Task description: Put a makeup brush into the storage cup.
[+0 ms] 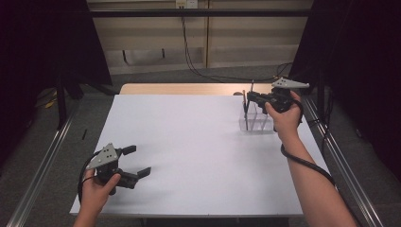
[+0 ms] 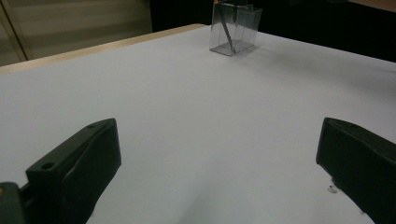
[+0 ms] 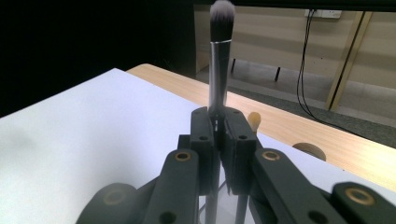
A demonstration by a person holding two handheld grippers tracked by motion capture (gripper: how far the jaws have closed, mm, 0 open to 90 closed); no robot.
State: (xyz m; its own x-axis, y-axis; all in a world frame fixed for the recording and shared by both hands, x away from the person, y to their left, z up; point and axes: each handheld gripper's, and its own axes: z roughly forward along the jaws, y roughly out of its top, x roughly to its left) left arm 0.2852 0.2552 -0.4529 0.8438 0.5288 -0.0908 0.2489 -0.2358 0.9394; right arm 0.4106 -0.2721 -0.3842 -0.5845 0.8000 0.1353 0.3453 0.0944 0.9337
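Nearest the person's edge of the white table, the left gripper hovers low with its jaws spread wide and empty. Farther off, at the far right, the right gripper pinches a makeup brush upright, bristles uppermost, its lower handle within the clear plastic holder. Another brush leans inside.

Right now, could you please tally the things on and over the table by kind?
Makeup brushes: 2
Clear compartment holder: 1
Hand-held grippers, left and right: 2
Total: 5
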